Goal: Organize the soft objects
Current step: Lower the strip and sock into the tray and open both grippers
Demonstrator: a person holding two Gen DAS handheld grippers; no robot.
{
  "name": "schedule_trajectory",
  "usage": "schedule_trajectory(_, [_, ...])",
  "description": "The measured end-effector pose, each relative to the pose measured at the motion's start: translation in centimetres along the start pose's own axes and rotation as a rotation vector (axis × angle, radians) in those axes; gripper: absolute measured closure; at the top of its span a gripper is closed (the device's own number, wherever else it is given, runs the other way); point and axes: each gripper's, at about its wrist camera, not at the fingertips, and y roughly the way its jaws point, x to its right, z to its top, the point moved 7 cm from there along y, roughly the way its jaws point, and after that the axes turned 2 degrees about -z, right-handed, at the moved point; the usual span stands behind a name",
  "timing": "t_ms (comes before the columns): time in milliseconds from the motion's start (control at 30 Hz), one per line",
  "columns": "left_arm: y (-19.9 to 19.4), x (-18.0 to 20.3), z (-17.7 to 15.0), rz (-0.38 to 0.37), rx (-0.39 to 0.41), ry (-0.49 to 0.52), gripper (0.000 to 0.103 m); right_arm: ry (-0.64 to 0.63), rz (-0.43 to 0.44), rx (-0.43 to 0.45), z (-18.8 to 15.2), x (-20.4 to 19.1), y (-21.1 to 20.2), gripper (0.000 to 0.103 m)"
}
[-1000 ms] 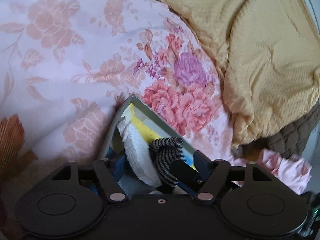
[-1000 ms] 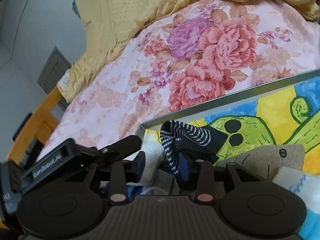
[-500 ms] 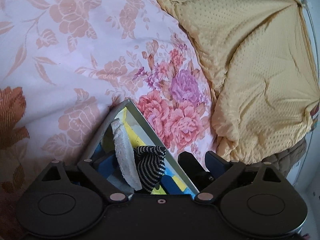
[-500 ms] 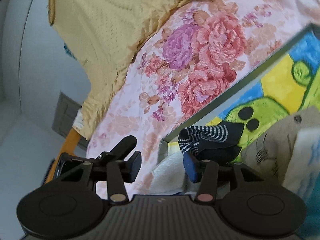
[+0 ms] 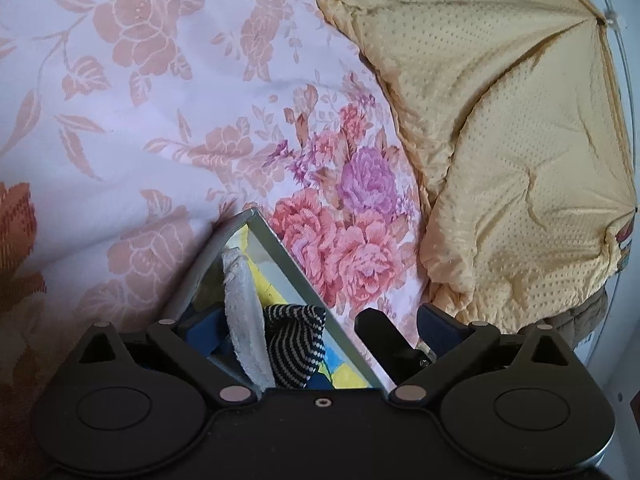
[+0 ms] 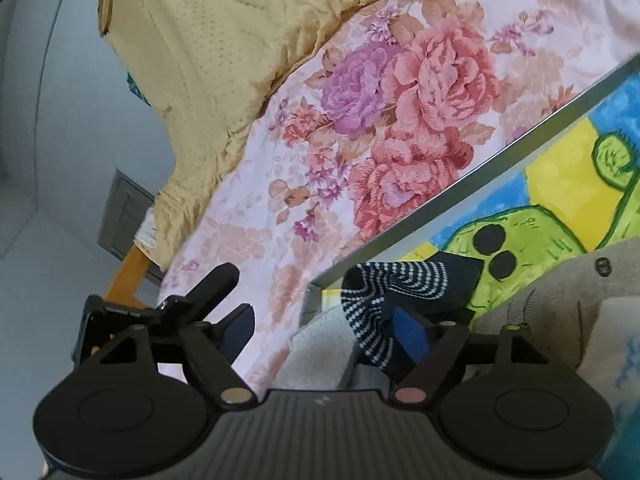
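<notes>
A grey-rimmed box (image 5: 288,256) with a cartoon lining sits on the floral bedsheet; it also shows in the right wrist view (image 6: 460,188). Inside are a black-and-white striped sock (image 5: 294,344), a white fluffy cloth (image 5: 242,304) and, in the right wrist view, a beige cloth (image 6: 560,300). My left gripper (image 5: 316,332) is open and straddles the box's corner, holding nothing. My right gripper (image 6: 326,332) is open over the box's left rim, its right finger by the striped sock (image 6: 384,292).
A yellow quilt (image 5: 500,120) is bunched on the bed to the right and shows at the top of the right wrist view (image 6: 224,40). The floral sheet (image 5: 140,100) spreads left. A wooden bed frame (image 6: 128,276) and grey wall lie left of the bed.
Both grippers have opened wider and drawn back from the box. The striped sock, earlier between the fingers, now lies loose in the box.
</notes>
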Motion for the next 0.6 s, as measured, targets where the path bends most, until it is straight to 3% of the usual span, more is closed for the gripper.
schedule_trajectory(200, [0.0, 0.3, -0.2, 0.007, 0.071, -0.016, 0.001, 0.125, 0.062, 0.007, -0.2, 0.9, 0.4, 0.021])
schedule_trajectory(433, [-1.3, 0.9, 0.5, -0.079, 0.001, -0.097, 0.001, 0.076, 0.099, 0.031, -0.3, -2.5, -1.5, 0.021])
schedule_trajectory(600, [-3.5, 2.1, 0.3, -0.121, -0.016, -0.073, 0.001, 0.032, 0.107, 0.052, -1.6, -4.0, -3.6, 0.021])
